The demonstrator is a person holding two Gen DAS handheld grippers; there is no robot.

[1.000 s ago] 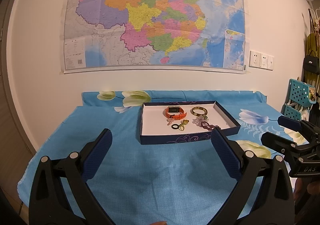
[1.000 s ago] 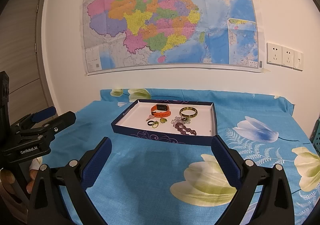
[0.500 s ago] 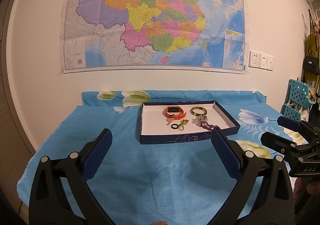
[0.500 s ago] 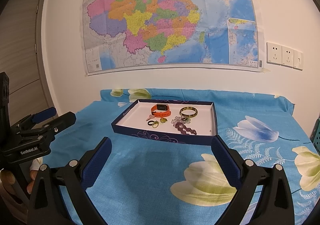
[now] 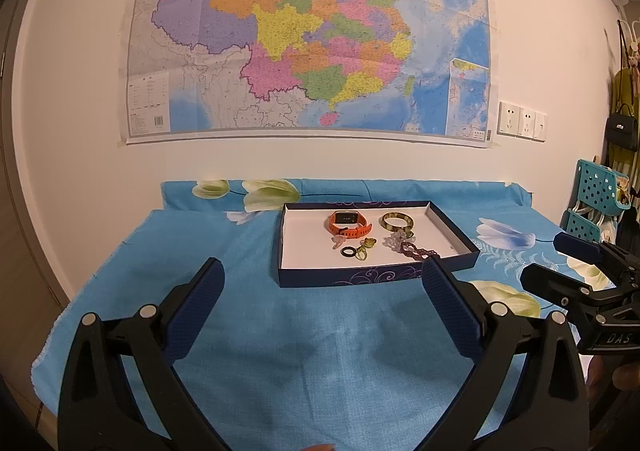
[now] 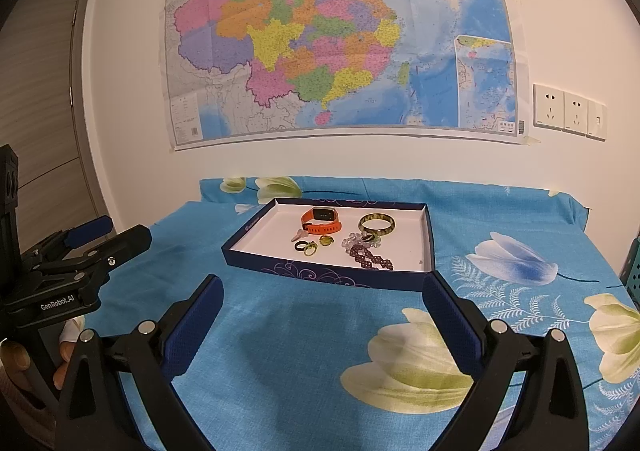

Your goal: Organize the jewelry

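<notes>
Jewelry [image 5: 362, 237] sits bunched mid-tray [image 5: 452, 241] near the table's [image 5: 280, 331] far edge; left gripper [image 5: 322, 303] and right gripper [image 6: 322, 309] hover wide open (nothing held). Best to approach low, pinching one piece cleanly.

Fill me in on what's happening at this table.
A person holds a gripper in each hand over a blue flowered tablecloth. The left gripper and right gripper are both open and empty, short of a shallow dark-blue tray. In the tray lie an orange watch, a greenish bangle, a dark beaded bracelet, a black ring and a few smaller pieces. Nothing has been picked up yet.
</notes>
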